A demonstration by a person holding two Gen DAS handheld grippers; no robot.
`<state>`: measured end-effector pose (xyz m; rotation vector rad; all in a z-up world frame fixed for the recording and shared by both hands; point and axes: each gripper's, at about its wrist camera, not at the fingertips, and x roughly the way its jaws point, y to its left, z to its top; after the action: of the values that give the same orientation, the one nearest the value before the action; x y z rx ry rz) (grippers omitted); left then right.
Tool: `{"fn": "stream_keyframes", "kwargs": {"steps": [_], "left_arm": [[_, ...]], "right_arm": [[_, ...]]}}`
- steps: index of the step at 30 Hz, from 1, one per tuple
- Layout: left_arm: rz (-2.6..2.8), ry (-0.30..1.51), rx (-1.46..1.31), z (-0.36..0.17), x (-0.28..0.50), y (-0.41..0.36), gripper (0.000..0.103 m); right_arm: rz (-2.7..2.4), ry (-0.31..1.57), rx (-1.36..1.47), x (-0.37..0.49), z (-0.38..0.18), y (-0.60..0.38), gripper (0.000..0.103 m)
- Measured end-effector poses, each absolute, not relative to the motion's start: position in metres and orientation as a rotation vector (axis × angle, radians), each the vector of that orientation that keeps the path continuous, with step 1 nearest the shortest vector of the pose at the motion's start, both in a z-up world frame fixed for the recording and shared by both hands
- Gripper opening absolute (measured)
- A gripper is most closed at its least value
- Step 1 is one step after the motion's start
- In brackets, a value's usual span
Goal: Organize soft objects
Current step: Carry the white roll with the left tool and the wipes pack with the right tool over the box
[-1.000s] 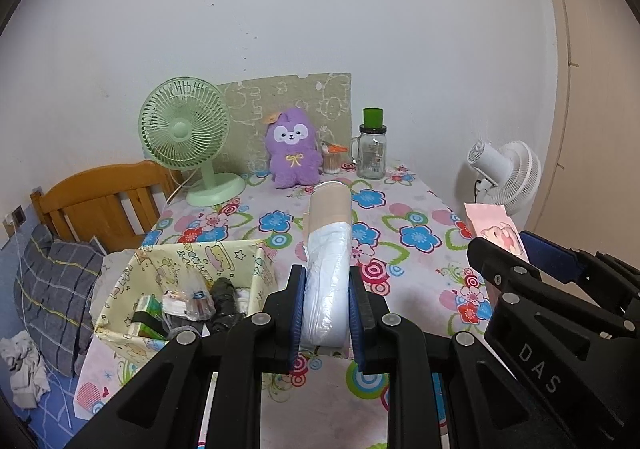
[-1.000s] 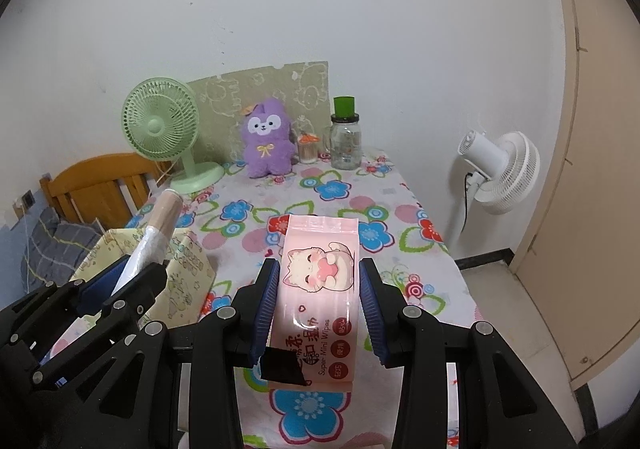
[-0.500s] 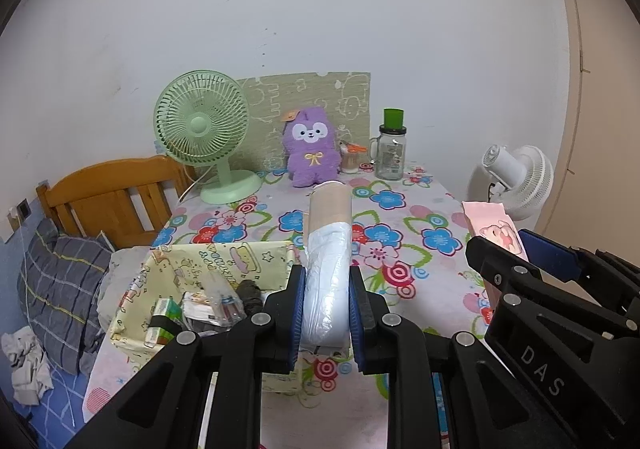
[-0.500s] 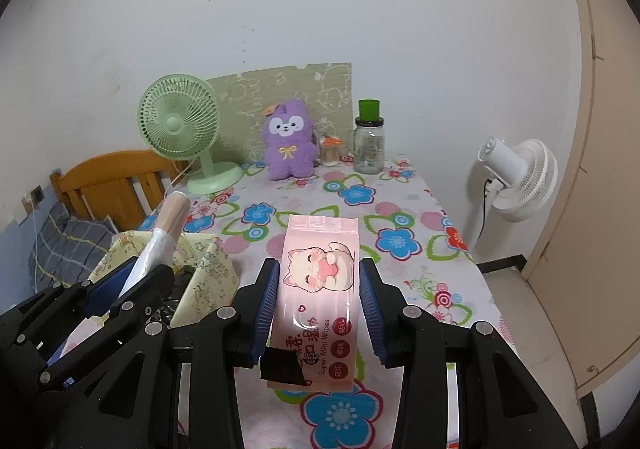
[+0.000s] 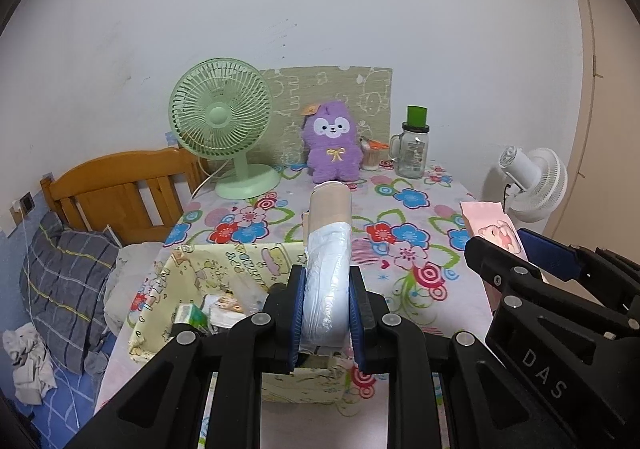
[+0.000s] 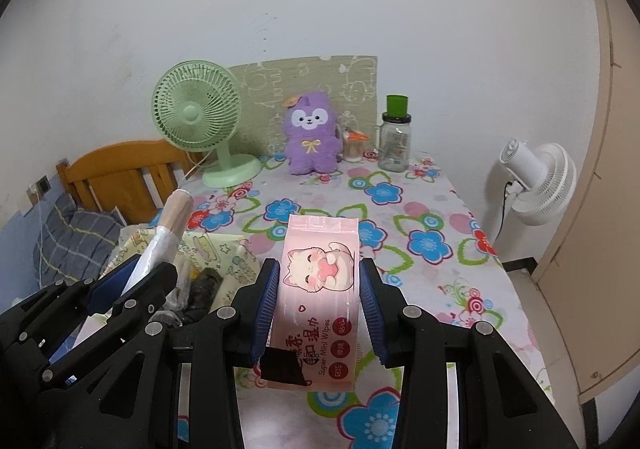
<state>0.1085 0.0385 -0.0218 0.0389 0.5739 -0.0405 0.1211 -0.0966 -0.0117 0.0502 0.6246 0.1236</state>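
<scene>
My left gripper (image 5: 326, 309) is shut on a roll of white plastic bags (image 5: 327, 273) with a brown cardboard core; the roll sticks forward above a pale yellow fabric basket (image 5: 224, 261). My right gripper (image 6: 318, 309) is shut on a pink pack of wet wipes (image 6: 318, 297) with a cat picture, held above the flowered tablecloth (image 6: 420, 245). In the right wrist view the left gripper (image 6: 132, 281) and the roll (image 6: 164, 237) show at lower left, over the basket (image 6: 224, 253). In the left wrist view the wipes pack (image 5: 490, 225) and right gripper (image 5: 532, 253) appear at right.
At the table's back stand a green desk fan (image 5: 224, 121), a purple plush toy (image 5: 332, 145), a glass jar with a green lid (image 5: 412, 149) and a patterned board. A wooden headboard (image 5: 116, 189) and grey pillow lie left; a white floor fan (image 5: 532, 181) stands right. The basket holds several small items.
Both grippers have drawn back from the table's far end with their loads still held. The yellow basket now sits nearer the centre under the left gripper.
</scene>
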Motion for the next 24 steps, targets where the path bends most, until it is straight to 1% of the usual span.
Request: {"fn": "stream_keyframes", "kwargs": {"steps": [24], "left_arm": [[0.022,0.632,0.033,-0.054,0.145,0.089,0.019]], "right_arm": [[0.207,0.667,0.008,0.167,-0.032,-0.030,0.043]]}}
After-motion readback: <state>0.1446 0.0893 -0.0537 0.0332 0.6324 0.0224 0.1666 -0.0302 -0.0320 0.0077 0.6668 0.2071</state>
